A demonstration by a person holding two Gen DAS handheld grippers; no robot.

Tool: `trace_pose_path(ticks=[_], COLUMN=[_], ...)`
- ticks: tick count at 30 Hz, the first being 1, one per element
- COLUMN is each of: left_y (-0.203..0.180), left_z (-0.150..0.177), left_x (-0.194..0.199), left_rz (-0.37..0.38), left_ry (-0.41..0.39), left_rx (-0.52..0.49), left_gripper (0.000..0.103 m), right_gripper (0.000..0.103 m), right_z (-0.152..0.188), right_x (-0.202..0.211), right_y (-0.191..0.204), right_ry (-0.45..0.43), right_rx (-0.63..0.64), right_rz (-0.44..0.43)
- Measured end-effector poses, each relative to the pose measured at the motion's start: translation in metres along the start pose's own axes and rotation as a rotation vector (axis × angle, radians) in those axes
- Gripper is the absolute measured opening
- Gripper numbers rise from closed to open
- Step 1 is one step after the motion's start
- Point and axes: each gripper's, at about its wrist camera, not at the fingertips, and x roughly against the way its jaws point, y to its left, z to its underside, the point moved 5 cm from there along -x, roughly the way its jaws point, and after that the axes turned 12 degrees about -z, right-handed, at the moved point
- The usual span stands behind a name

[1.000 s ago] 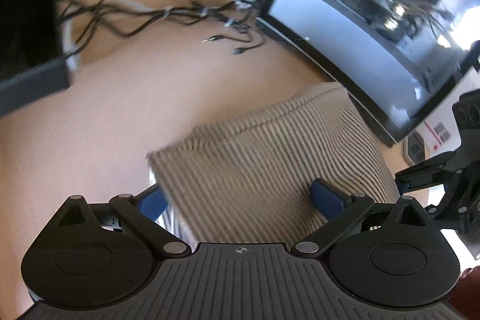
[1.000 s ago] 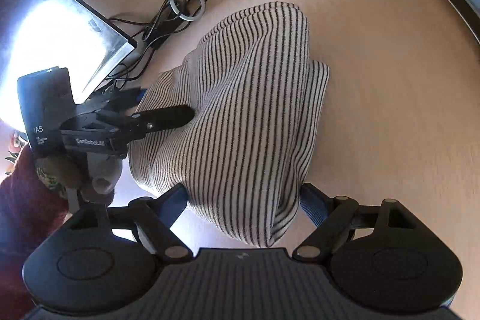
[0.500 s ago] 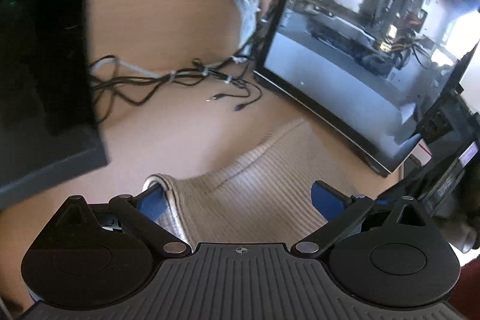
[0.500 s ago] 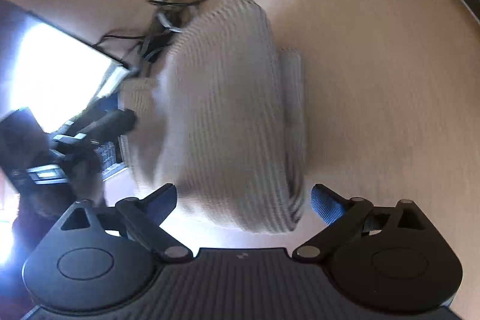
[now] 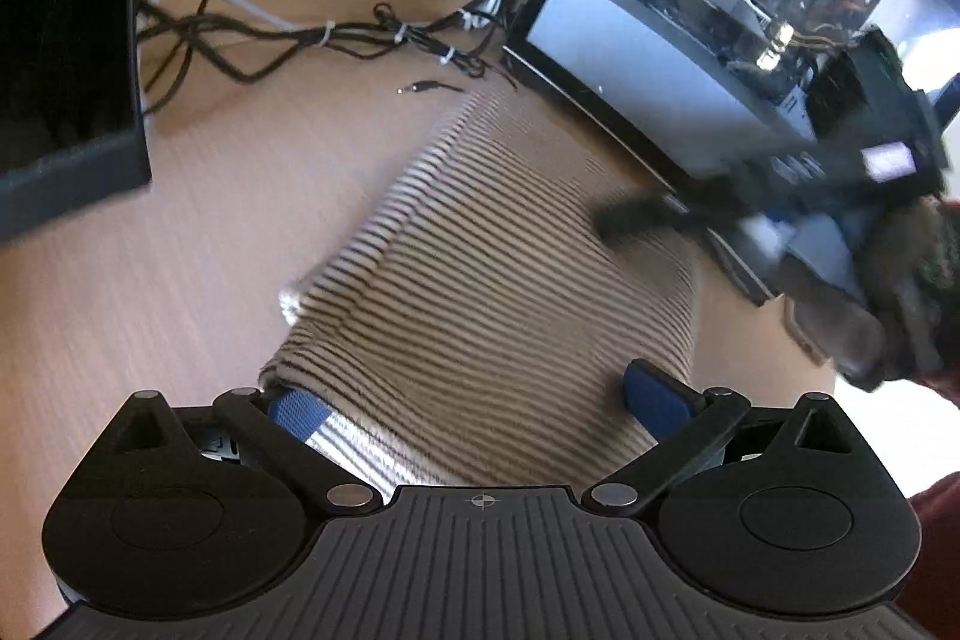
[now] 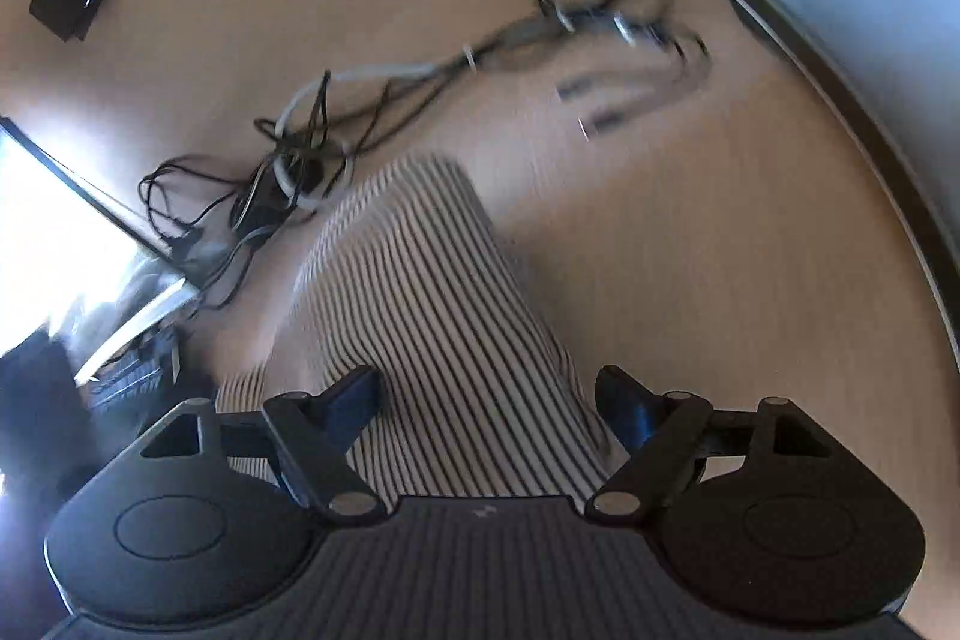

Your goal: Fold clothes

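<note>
While both spread, 2 hand-held grippers, L [image 5: 477,409], R [image 6: 489,400], over striped garment [image 5: 492,280].

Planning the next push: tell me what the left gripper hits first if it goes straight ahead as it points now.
The left gripper would meet the striped garment at once; the cloth already lies between its open fingers. Beyond it sits the open computer case, though depth there is unclear.

No text or label can be read.

Cable tangle [image 6: 300,172] and monitor [image 5: 690,40] crowd garment's [image 5: 498,292] far edge
</note>
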Motion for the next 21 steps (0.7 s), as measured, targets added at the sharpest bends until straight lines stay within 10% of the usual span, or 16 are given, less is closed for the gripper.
trace_pose_path(ticks=[10, 21], left_y=[-0.029, -0.025], left_z=[0.014, -0.005], left_x=[0.007, 0.052], left_rz=[0.033, -0.04], left_ry=[-0.004, -0.112], left_rx=[0.057, 0.078], left_gripper=[0.103, 0.103], right_gripper=[0.089, 0.103], right_z=[-0.028, 0.025], right_x=[-0.045, 0.033], right_y=[0.031, 0.012], right_ry=[0.019, -0.109], right_rx=[0.198, 0.115], right_rz=[0.026, 0.085])
